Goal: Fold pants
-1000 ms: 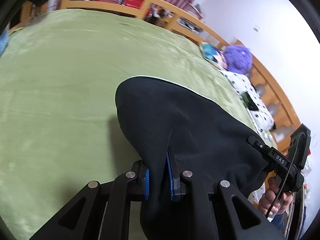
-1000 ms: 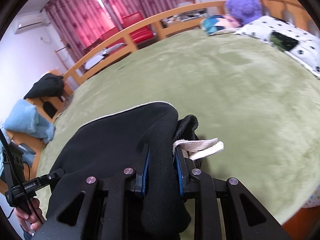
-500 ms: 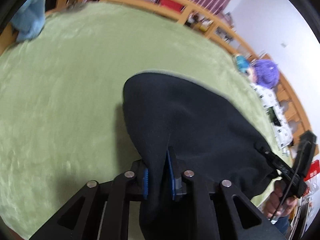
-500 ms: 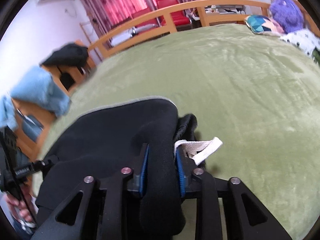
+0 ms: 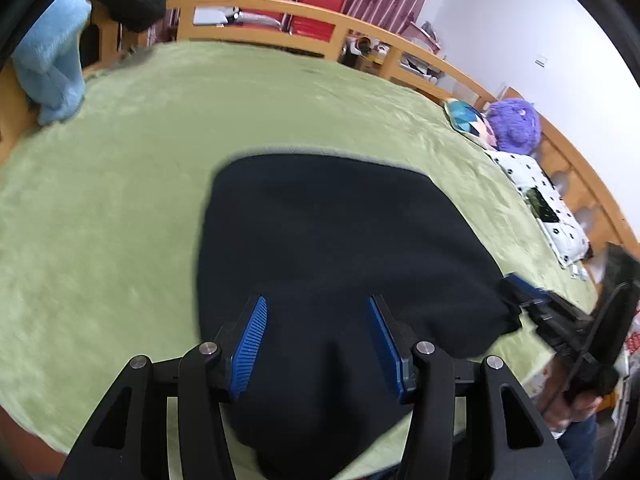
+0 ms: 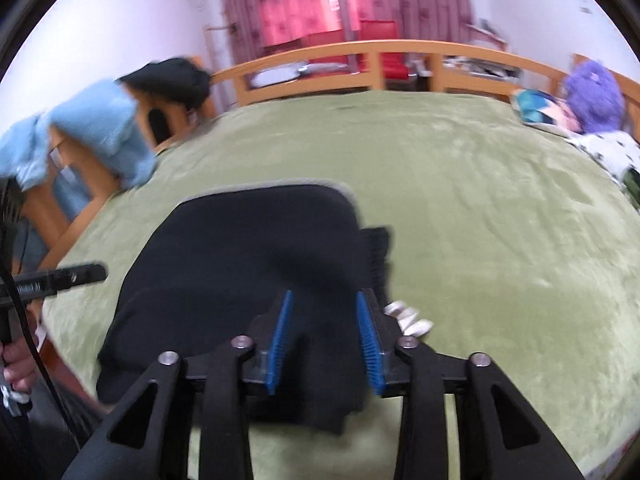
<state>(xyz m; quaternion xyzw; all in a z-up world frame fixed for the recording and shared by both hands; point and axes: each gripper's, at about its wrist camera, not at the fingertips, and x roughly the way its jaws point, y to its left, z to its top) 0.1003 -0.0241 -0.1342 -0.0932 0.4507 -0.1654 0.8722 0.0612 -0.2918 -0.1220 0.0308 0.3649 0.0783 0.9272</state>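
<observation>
Left wrist: one black pants (image 5: pixel 340 248) on bed (image 5: pixel 120 208); left hand-held gripper (image 5: pixel 318 340) just opened wide — right hand-held gripper (image 6: pixel 325 334) narrower, closing.

Black pants (image 5: pixel 340 240), green blanket (image 5: pixel 120 208)

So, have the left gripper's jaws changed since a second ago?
Yes. The left gripper has just been opening: its blue pads, earlier pinched on the black pants, now stand apart with the cloth lying loose between them on the green blanket.

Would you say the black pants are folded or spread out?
Folded: the black pants lie as a compact doubled stack on the green blanket.
</observation>
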